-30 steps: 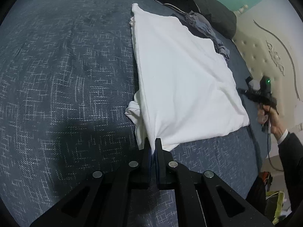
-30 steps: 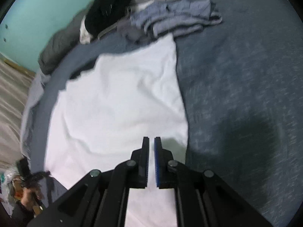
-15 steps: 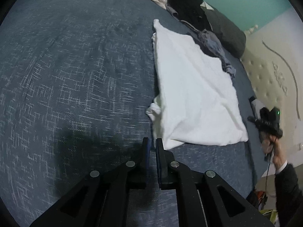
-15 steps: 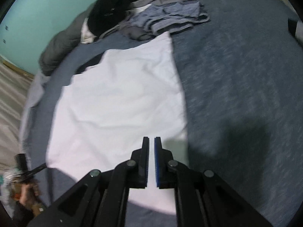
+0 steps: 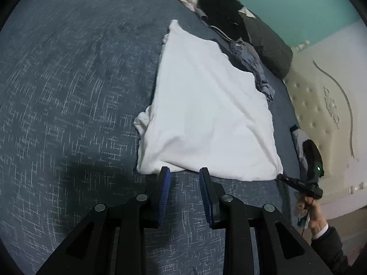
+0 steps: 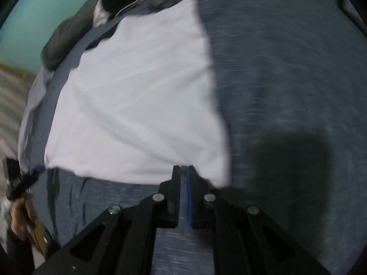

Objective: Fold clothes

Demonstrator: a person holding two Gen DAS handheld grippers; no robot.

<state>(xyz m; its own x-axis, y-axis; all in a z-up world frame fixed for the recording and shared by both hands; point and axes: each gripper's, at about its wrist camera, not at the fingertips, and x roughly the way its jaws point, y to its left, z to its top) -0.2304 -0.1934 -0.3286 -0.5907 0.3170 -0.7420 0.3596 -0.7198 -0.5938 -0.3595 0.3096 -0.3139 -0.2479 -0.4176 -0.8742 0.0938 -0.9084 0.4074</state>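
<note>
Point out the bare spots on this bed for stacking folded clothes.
Widest bare stretch: dark bedspread beside the white garment, on its side away from the headboard. Crowded: clothes pile and pillow at the far end.

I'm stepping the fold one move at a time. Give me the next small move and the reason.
Probably bring the left gripper forward onto the near edge of the white garment and pinch it. Its jaws are opening with nothing between them, the hem lies just past the tips, and the cloth rests flat on the blue bedspread, ready for another fold.
</note>
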